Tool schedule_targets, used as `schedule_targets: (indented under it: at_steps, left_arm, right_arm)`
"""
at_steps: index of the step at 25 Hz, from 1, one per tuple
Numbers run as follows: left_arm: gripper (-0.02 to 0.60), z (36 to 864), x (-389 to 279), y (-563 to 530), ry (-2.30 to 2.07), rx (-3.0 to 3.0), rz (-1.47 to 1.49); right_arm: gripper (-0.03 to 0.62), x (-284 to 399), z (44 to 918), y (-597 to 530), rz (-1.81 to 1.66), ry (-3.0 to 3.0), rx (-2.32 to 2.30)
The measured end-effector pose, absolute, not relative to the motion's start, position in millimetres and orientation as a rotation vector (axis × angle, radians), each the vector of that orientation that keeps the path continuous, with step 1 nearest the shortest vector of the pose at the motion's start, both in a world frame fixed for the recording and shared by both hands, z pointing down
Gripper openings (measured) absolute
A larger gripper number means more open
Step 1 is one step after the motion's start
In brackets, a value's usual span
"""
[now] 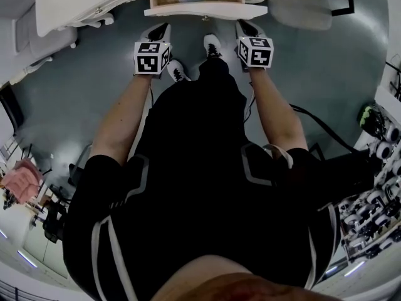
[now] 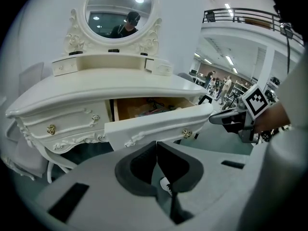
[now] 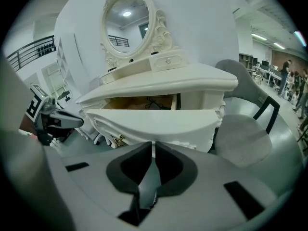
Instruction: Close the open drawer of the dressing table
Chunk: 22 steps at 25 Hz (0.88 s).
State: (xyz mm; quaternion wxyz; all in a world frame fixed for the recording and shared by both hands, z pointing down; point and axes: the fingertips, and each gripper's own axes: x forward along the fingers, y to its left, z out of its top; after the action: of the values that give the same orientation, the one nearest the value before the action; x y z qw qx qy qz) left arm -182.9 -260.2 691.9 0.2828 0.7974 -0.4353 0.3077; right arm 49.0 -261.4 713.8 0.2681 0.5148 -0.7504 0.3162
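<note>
The white dressing table (image 1: 94, 8) stands at the top of the head view, its middle drawer (image 1: 203, 2) pulled out and showing a wooden inside with small items. My left gripper (image 1: 160, 30) and right gripper (image 1: 245, 27) hang just short of the drawer front, one toward each end. In the left gripper view the drawer front (image 2: 159, 121) with its brass handle (image 2: 186, 133) fills the middle, and the left gripper (image 2: 156, 144) is shut and empty. In the right gripper view the curved drawer front (image 3: 154, 124) lies close ahead, and the right gripper (image 3: 153, 146) has its tips all but together, nothing between them.
An oval mirror (image 2: 119, 11) and small top drawers sit on the table. A grey chair (image 3: 243, 131) stands to the right of the table. The person's shoes (image 1: 212, 44) are on the grey floor under the drawer. Racks of equipment (image 1: 376, 162) line the right edge.
</note>
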Motion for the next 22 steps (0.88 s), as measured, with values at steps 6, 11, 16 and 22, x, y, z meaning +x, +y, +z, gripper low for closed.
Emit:
schedule_targets:
  at_steps: [6,11,16,22]
  left_arm:
    - [0.005,676,-195,-272,-1.213,2.101,0.757]
    - [0.005,668,-199,-279,-1.254,2.102,0.749]
    - [0.005,659,-201,-285,-1.275,2.123,0.756]
    - [0.005,642,-212,-292,-1.316,2.135,0.729]
  right_arm:
    - [0.018,52,714,-286,0.870,-2.022,1.407]
    - [0.006,53,715,-300,0.876,-2.013,1.401]
    - [0.006,55,717,-314,0.867,-2.031,1.378]
    - [0.005,53,714,-327,0.852,-2.040,1.402]
